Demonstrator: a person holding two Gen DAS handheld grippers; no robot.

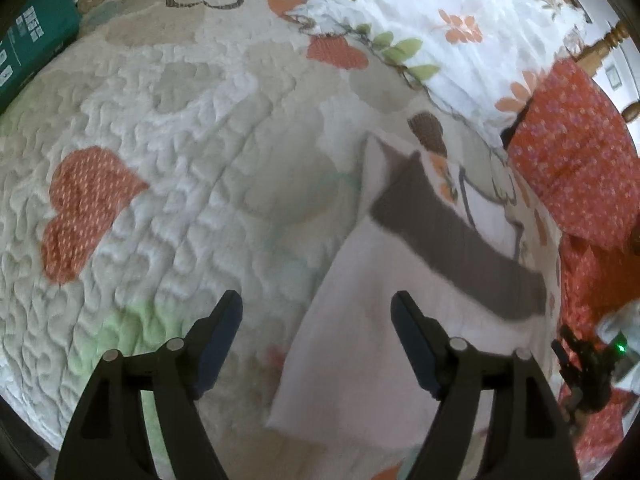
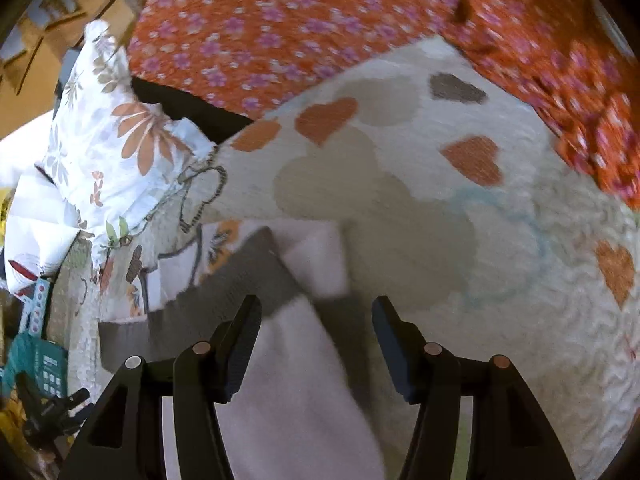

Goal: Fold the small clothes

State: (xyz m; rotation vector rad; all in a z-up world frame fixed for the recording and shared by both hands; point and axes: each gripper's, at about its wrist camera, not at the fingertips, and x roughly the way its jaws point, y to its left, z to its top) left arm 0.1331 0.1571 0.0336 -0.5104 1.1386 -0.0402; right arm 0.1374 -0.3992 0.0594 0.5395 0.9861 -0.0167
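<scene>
Black two-finger left gripper [image 1: 316, 320] stood nearest my left wrist lens, its jaws spread and released, nothing pressed between the blue pads [image 1: 222, 344]. I saw the pale pink small garment with a dark grey band [image 1: 384, 320] lying flat on the white quilted bedspread with orange heart patches [image 1: 160, 160], its left edge reaching between the two fingers, the right finger over the cloth. Its grey band ran slantwise across the upper part, and a pale corner stuck up past it. Beyond it lay a white pillow printed with orange flowers and green leaves [image 1: 440, 20], an orange cloth dotted with small pink flowers [image 1: 572, 160] to the right, and a teal cardboard box [image 1: 36, 32] at the far left edge.

Through my right wrist lens the black two-finger right gripper [image 2: 316, 320] was likewise released, jaws apart over the same garment [image 2: 296, 392], which passed between the fingers untouched by either pad as far as I could tell. The picture was blurred. The orange flowered cloth [image 2: 280, 32] filled the top, the pillow [image 2: 120, 140] lay at left, the bedspread [image 2: 500, 280] at right
</scene>
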